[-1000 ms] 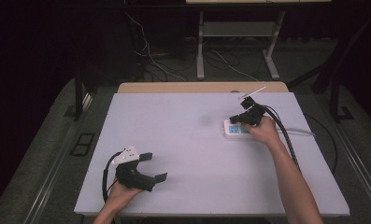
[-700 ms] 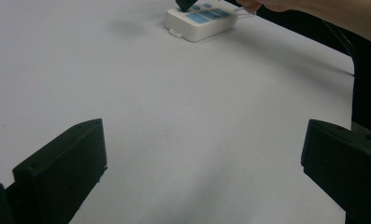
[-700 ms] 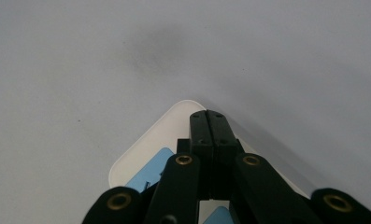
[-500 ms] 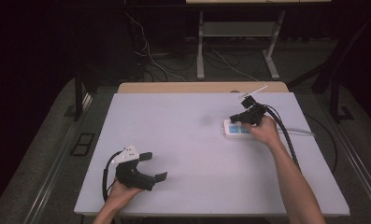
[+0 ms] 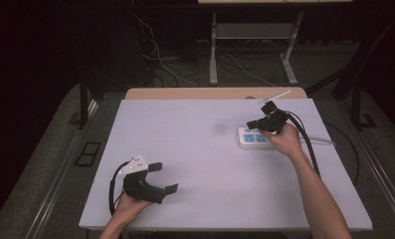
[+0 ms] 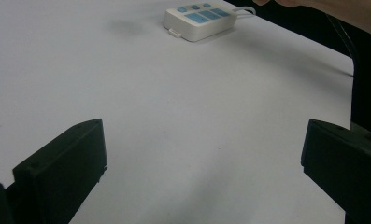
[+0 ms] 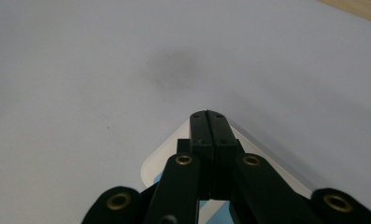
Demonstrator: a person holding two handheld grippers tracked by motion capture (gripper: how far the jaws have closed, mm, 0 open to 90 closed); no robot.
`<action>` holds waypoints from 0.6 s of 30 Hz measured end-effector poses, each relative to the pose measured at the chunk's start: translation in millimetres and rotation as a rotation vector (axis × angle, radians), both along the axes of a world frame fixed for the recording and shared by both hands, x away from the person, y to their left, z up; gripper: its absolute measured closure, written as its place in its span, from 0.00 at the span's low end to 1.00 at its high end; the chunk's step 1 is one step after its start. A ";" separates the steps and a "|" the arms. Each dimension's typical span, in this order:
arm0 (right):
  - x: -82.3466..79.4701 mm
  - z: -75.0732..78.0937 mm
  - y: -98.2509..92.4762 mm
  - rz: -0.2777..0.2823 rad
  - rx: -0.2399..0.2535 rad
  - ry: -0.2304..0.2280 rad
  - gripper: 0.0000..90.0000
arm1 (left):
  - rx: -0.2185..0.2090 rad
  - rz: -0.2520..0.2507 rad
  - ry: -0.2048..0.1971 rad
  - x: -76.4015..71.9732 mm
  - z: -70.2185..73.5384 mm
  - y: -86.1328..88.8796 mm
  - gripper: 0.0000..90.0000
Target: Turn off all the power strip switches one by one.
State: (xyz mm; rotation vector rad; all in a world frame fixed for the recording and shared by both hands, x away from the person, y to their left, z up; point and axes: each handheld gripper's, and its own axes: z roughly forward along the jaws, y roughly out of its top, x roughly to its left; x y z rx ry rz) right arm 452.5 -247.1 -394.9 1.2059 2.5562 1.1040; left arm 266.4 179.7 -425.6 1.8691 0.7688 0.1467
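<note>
Right gripper view has the right gripper [image 7: 210, 116] clamped shut on nothing, poised directly above the power strip [image 7: 167, 161], looking set to press its switch.

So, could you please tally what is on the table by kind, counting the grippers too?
Power strip: 1, white with blue sockets, under the right gripper.
Grippers: 2, the left gripper with jaws wide apart and the right gripper with jaws together.
Total: 3
</note>
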 end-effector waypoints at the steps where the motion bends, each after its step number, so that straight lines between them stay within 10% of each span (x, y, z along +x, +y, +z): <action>1: -1.4 0.4 -1.3 -0.004 0.001 0.000 1.00 | 0.001 -0.001 -0.001 -0.1 0.0 -0.1 0.00; 8: -14.5 6.5 -13.0 -0.039 0.017 -0.014 0.94 | -0.002 -0.003 0.000 -0.2 0.0 -1.0 0.00; 18: -43.5 19.5 -33.1 -0.102 0.115 -0.034 0.44 | -0.008 -0.001 0.005 -0.3 -0.2 -1.1 0.00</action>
